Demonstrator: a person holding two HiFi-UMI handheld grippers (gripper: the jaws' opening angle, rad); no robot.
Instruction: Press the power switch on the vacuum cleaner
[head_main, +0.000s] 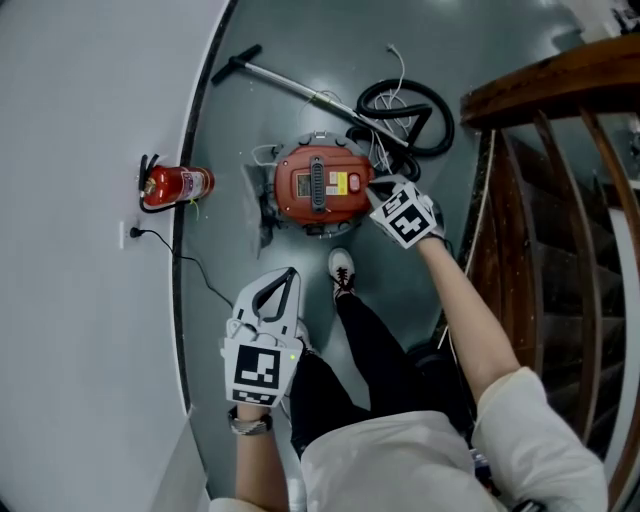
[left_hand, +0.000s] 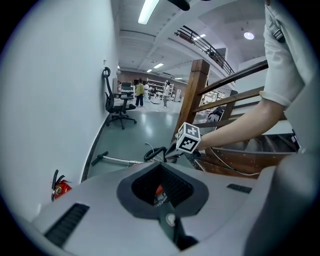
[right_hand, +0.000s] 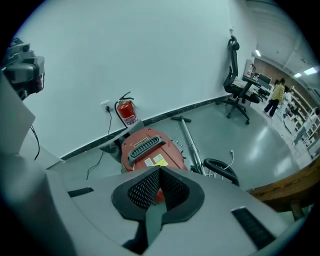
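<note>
Head view, right hand-held gripper (head_main: 378, 187) beside vacuum cleaner (head_main: 318, 186), left hand-held gripper (head_main: 290, 274) apart, both closed, empty.

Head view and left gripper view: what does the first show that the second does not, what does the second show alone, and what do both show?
Only the head view: the whole top of the red vacuum cleaner, the wall socket and the person's shoe. Only the left gripper view: the office chair, people far back and ceiling lights. Both: the fire extinguisher, the wand, the hose, the wooden railing and the right gripper.
</note>
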